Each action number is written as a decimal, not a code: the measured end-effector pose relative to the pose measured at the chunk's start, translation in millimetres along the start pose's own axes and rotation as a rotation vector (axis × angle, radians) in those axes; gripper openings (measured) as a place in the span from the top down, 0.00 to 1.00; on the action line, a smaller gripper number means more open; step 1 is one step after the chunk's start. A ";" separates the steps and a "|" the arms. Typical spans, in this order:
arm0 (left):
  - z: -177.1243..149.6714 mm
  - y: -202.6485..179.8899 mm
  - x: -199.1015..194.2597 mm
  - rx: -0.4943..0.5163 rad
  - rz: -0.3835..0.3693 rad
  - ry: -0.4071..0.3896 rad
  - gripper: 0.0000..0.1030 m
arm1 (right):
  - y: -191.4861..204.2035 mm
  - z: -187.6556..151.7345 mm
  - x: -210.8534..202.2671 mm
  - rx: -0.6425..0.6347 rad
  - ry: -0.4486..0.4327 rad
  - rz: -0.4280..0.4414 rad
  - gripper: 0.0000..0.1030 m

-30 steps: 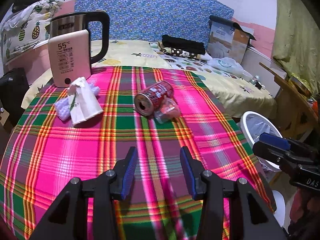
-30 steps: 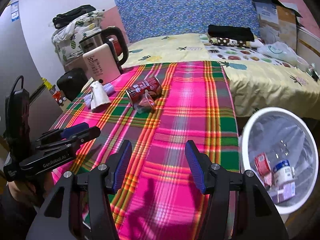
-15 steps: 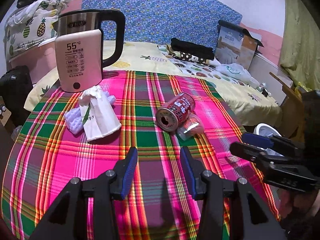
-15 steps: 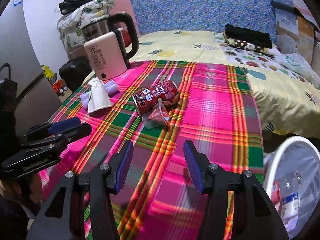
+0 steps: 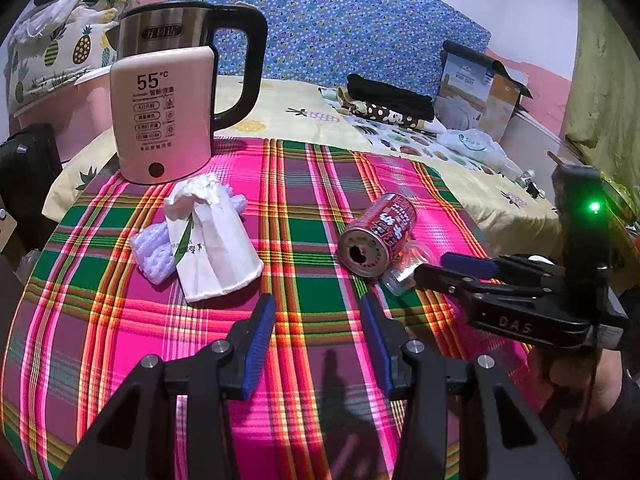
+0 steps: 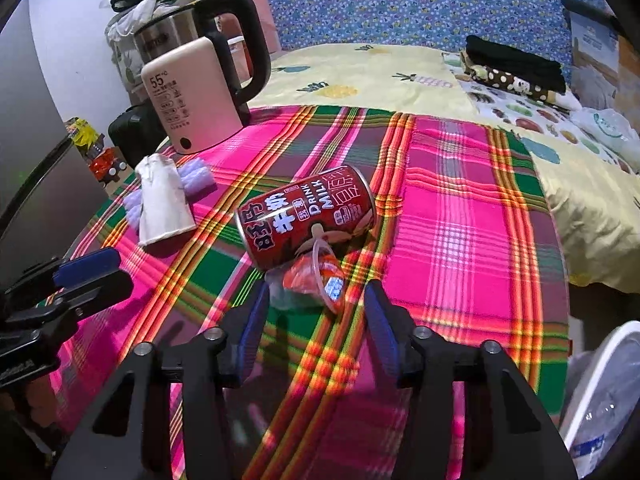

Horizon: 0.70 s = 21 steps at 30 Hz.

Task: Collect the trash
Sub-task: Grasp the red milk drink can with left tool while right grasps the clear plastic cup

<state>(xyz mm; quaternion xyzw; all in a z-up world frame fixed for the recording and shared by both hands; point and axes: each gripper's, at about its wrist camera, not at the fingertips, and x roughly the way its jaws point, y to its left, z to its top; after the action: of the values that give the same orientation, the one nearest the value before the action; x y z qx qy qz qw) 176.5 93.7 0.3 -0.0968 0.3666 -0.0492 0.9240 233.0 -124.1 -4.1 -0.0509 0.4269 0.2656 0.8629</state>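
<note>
A red milk-drink can [image 5: 376,236] [image 6: 306,220] lies on its side on the plaid tablecloth [image 5: 304,208]. A clear plastic cup with red wrapper [image 6: 314,280] [image 5: 404,270] lies against it. A crumpled white paper cup [image 5: 212,240] [image 6: 162,204] rests on a pale purple foam piece [image 5: 154,250] to the left. My left gripper [image 5: 318,332] is open and empty, just short of the paper cup and can. My right gripper [image 6: 314,324] is open, its tips on either side of the plastic cup's near end. It also shows in the left wrist view [image 5: 460,268].
A pink-and-steel electric kettle [image 5: 168,108] [image 6: 196,92] stands at the table's far left. A white trash bin [image 6: 600,396] with a plastic liner sits off the table's right edge. A bed with yellow sheet [image 6: 368,76] lies behind the table.
Both grippers have moved forward over the table toward the trash. The right gripper has closed in on the plastic cup; the bin has slid to the edge of its view.
</note>
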 end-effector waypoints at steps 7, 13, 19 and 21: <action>5.0 1.4 9.2 0.003 -0.005 0.012 0.55 | -0.2 -1.8 0.6 -0.008 0.004 0.033 0.86; 10.6 -8.2 14.3 0.033 -0.016 0.017 0.55 | -4.0 -7.8 -9.4 0.014 -0.008 0.028 0.92; 23.4 -18.8 20.0 0.083 -0.022 0.007 0.49 | -11.0 -11.2 -20.7 0.046 -0.035 0.031 0.92; 30.5 -20.5 24.8 0.099 -0.027 0.001 0.47 | -14.5 -12.5 -25.0 0.056 -0.045 0.032 0.92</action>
<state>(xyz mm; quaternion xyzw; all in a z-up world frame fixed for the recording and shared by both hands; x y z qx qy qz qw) 215.1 74.0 9.9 -0.0558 0.3627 -0.0799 0.9268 219.1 -150.8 5.1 -0.0139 0.4154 0.2685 0.8690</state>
